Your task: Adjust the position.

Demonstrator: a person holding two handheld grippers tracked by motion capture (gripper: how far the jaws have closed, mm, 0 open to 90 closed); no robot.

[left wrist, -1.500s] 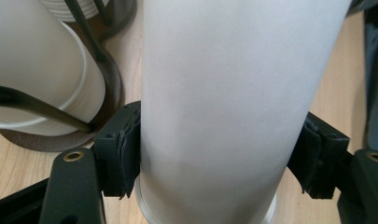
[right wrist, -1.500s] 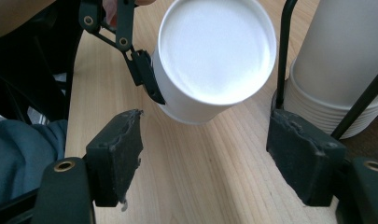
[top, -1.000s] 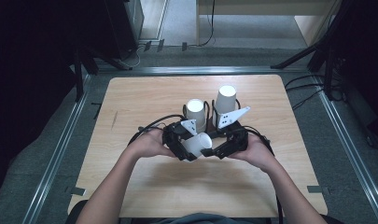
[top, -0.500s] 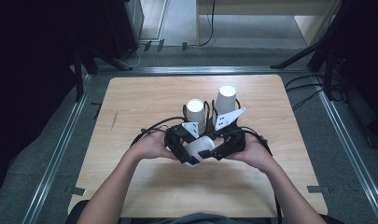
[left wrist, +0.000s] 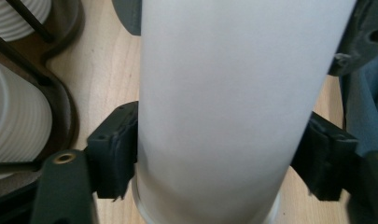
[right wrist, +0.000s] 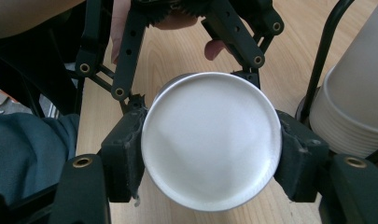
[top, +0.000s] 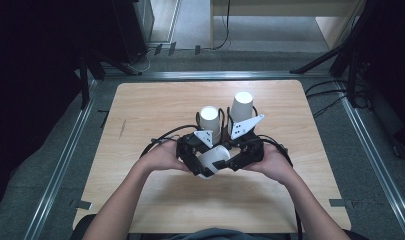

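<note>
1. Pale wooden table (top: 155,110) stands on a grey floor (top: 40,165), with dark stands and cables along the far edge and metal rails at both sides.
2. Both grippers meet over the near middle of the table, a white paper cup (top: 211,159) lying on its side between them.
3. Left gripper (left wrist: 214,163): its pads (left wrist: 114,154) press on both sides of the cup's wall, near the rim.
4. Right gripper (right wrist: 210,161): the jaws have just been closing, and the pads (right wrist: 123,154) now clamp the cup at its round base end.
5. Just beyond the fingertips, two stacks of white cups (top: 210,121) (top: 241,106) stand in dark wire holders.
6. Bare forearms come in from the near edge, hands wrapped round the gripper bodies.
</note>
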